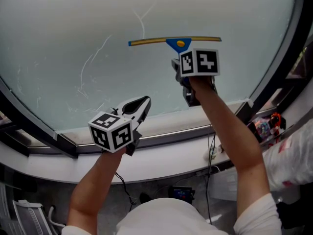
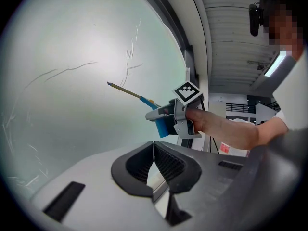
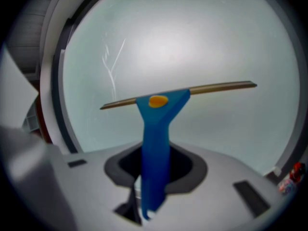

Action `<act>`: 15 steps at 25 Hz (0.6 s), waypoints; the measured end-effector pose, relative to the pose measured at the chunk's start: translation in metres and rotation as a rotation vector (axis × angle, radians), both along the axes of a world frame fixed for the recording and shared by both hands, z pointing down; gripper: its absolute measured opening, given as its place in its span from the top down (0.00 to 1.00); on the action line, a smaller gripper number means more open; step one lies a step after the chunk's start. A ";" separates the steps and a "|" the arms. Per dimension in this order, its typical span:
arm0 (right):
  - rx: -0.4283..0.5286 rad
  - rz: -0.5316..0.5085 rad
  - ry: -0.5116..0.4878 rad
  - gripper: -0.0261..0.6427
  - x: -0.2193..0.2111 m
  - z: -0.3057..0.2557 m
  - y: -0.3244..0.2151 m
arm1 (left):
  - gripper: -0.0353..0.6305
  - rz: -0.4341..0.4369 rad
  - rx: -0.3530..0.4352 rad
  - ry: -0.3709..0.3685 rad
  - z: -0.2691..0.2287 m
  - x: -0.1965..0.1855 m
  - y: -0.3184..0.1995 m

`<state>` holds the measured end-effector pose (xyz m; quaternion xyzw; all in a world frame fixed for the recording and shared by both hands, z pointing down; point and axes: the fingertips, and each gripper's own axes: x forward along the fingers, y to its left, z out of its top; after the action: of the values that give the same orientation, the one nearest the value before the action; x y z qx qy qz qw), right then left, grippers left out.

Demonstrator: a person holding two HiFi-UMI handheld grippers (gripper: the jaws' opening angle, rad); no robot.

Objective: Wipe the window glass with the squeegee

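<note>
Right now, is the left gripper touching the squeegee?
Apart. Head view: the left gripper sits low near the sill, with bare glass between it and the squeegee, which the right gripper holds. Left gripper view: jaws shut on nothing.

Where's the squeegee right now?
The squeegee is right of centre in the head view, its blue handle clamped in the right gripper, its blade held level up at the window glass.

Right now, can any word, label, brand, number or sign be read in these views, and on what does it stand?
None can be read.
Cubes on the left gripper and right gripper: black-and-white square markers, no letters.
The squeegee: no print shows.
Coloured packets at the head view's right edge: print too small.
Red-and-white sheet in the background: blurred.
</note>
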<state>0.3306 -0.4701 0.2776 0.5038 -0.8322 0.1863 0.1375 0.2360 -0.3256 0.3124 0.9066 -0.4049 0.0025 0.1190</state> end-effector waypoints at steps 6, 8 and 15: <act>-0.034 -0.004 0.005 0.78 -0.001 0.019 0.000 | 0.91 -0.006 -0.022 0.002 0.012 -0.002 0.001; -0.042 -0.006 0.007 0.78 -0.001 0.024 0.001 | 0.91 -0.007 -0.028 0.003 0.016 -0.002 0.001; -0.065 -0.016 0.047 0.78 0.000 0.045 0.005 | 0.91 -0.009 -0.050 0.010 0.028 -0.001 0.003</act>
<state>0.3311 -0.4654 0.3223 0.4969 -0.8261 0.2001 0.1750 0.2350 -0.3231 0.3408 0.9014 -0.4083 0.0076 0.1437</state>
